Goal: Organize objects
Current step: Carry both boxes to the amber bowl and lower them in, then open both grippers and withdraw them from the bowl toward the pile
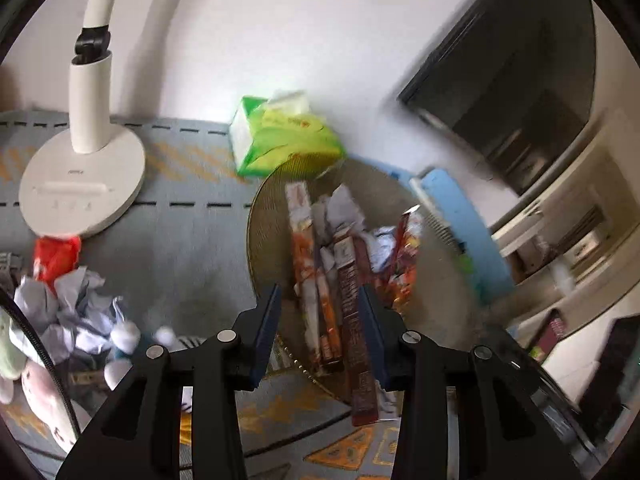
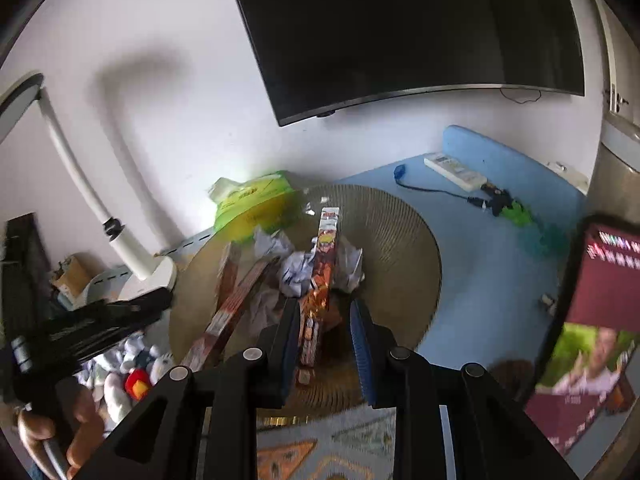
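Snack boxes point(image 1: 320, 280) and crumpled paper point(image 1: 344, 208) lie on a round woven tray point(image 1: 436, 280); left claw point(image 1: 320, 332) and right claw point(image 2: 326, 344) hover apart, gripping nothing.

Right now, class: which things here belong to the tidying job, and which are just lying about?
Job in hand:
- round tray
- long snack boxes
- crumpled paper
- left gripper, jaws apart astride the boxes
- right gripper, jaws apart at one box

Lying about:
- lamp
- tissue pack
- TV
- remote
- plush toys
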`<state>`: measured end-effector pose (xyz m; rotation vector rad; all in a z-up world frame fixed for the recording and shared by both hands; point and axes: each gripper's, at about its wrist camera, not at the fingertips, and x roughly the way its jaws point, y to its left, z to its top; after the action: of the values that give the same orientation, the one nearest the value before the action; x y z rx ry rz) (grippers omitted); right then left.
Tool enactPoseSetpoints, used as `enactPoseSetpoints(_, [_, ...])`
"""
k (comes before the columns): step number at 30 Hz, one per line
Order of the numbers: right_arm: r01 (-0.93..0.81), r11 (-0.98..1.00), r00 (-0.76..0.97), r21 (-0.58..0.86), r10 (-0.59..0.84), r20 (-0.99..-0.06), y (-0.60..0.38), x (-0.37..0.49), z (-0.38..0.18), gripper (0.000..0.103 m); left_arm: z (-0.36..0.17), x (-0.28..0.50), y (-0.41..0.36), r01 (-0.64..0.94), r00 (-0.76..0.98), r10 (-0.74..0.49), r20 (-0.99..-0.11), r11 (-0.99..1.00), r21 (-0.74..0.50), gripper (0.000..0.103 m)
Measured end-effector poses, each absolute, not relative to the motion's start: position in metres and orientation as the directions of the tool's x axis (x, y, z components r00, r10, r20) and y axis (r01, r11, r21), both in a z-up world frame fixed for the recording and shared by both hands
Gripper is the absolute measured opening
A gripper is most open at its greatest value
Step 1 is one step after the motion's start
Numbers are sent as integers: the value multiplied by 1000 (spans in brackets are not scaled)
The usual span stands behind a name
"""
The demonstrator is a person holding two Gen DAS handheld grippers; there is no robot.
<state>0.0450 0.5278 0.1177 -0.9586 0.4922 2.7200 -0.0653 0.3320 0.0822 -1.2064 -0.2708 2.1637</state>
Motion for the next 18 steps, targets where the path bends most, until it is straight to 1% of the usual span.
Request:
enactPoseSetpoints(1, [-292,-922,-766,254,66,-640,524,48,118,25,82,-64,333,-421,-400,607,-687,-787,-450,37])
enactPoseSetpoints(4, [-174,-919,-769,353,-97,-632,515,56,119,25,84,-59,338,-416,-434,584,-686,-805,-422,37])
enactPoseSetpoints(6, [-36,-915,-751,402,-240,-615,502,59,117,25,82,-62,343,-425,-395,603,-693,-789,-444,37])
enactPoseSetpoints(8, [114,-876,-709,469,-403,-579,489,63,114,25,79,-67,345,-420,-360,626,-691,-771,-479,37])
enactPoseSetpoints(9, [181,-845,-681,503,-476,-556,482,62,112,25,79,-68,342,-413,-368,633,-680,-767,-491,37])
enactPoseSetpoints(10, [223,-825,-657,519,-521,-545,474,60,110,25,80,-68,340,-410,-377,637,-672,-765,-496,37])
enactPoseSetpoints(12, [249,-825,-636,506,-534,-557,462,51,105,25,79,-72,334,-402,-377,652,-657,-755,-518,37])
enactPoseSetpoints(15, [248,-827,-602,505,-540,-588,453,28,89,25,73,-82,323,-377,-327,720,-611,-693,-614,37])
enactPoseSetpoints(17, [218,-825,-609,521,-532,-588,456,17,80,25,70,-86,318,-371,-310,740,-596,-672,-641,37])
enactPoseSetpoints(18, [175,-838,-625,517,-500,-600,462,13,77,25,70,-85,318,-377,-307,744,-593,-667,-642,37])
